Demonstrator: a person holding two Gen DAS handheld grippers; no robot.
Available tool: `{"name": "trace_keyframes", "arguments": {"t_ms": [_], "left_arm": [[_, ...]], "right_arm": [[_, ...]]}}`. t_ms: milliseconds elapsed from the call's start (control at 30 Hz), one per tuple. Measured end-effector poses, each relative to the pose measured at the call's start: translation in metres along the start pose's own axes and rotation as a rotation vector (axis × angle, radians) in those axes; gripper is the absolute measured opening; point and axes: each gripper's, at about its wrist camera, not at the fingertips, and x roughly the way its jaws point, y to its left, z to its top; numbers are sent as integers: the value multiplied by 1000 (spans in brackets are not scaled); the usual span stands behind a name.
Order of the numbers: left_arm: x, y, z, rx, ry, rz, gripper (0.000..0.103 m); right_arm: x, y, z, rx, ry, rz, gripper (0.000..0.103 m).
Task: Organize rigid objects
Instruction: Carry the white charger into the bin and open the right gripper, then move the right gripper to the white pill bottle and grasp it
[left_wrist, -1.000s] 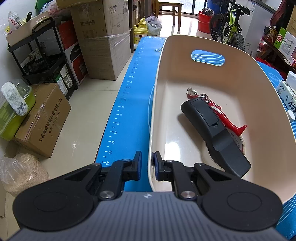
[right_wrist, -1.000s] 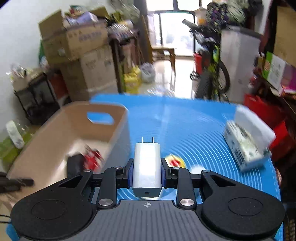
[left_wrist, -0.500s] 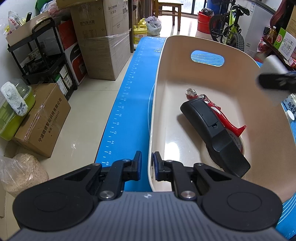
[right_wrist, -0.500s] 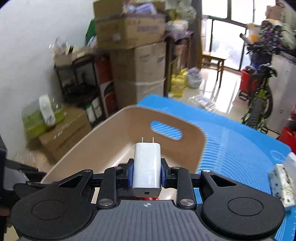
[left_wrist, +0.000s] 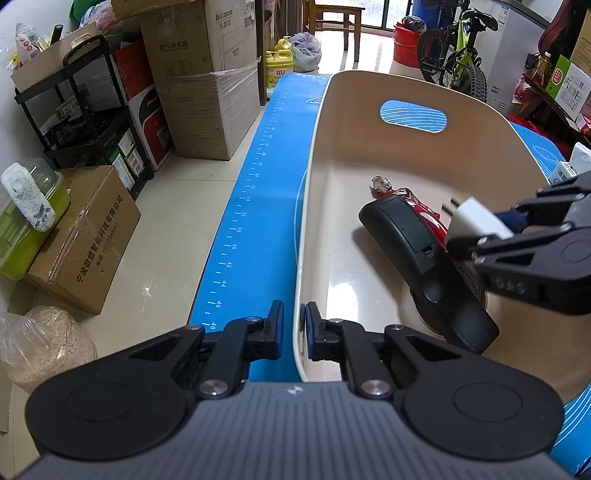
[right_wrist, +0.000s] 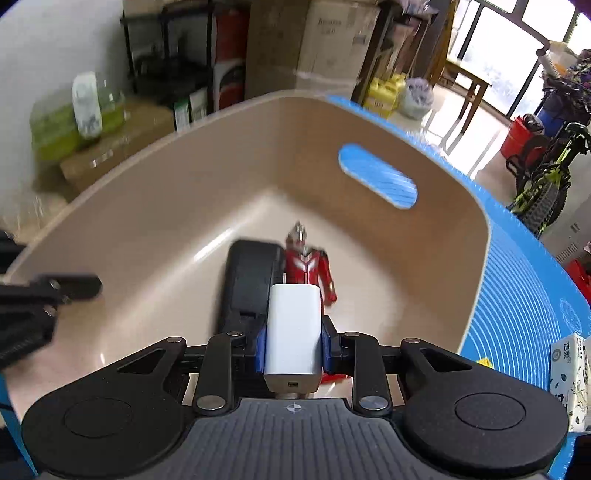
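Right gripper (right_wrist: 293, 341) is clenched on a white wall charger (right_wrist: 293, 328), its blue pads pressed against the charger's two long sides, prongs pointing forward and the port end facing the camera. It hangs over the inside of a beige plastic bin (right_wrist: 155, 206), above the things already lying on the bin floor. From the left wrist view the same right gripper (left_wrist: 491, 230) enters from the bin's right side, with the charger (left_wrist: 474, 223) tilted prongs-first toward the bin's middle.

Directly beneath the charger lie a black handheld device (left_wrist: 424, 269) with a battery cover facing up, and a red and silver Ultraman figure (right_wrist: 308, 266), which lies alongside the device and touches it, its head toward the far end wall with the oval handle cutout (left_wrist: 413, 115). In the left view the device partly covers the figure (left_wrist: 402, 197). A round disc under the device's near end is mostly hidden.

Left gripper (left_wrist: 293, 328) pinches the bin's near rim, one finger outside the wall and one inside.

The bin stands on a blue mat (left_wrist: 255, 206) with a printed ruler along its left edge. On the mat to the right of the bin sits a tissue pack (right_wrist: 570, 373), well apart from it, with a small yellow item (right_wrist: 484, 362) near the bin's outer wall. Cardboard boxes (left_wrist: 207, 77), a black shelf rack (left_wrist: 74, 122) and a bicycle (left_wrist: 458, 62) stand on the floor beyond.
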Motion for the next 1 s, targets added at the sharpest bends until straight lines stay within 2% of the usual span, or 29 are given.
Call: {"name": "trace_keyframes", "arguments": {"t_ms": [100,267,333,467,567,733,867,933,1000], "left_arm": [[0,0,0,-1,0,-4,11],[0,-3,-1,5,-1,-10,8],[0,-2,-1,2,-1,-12,8],[-1,-1,0,0,-2,-15,7],[-1,-1,0,1,-2,-14,7],[-1,-1,0,0,-1,-15,7],[-1,0,0,-1,-1,-15,7],[0,-1,0,2,0,-11,7],[0,-2,0,6,1,-5,7]], "right_arm": [[10,0,0,-6,44,-14,36],[13,-5,4,12,74,-13,36],[13,-7,4,17,78,-13,39],[2,-7,1,7,19,-28,54],[-17,-7,-5,-2,-65,-28,66],[-55,-33,-20,105,-186,-33,70],[-80,-70,-39,222,-259,-95,73],[-86,-90,-50,254,-262,-154,78],[-84,-112,-61,295,-226,-192,80]]}}
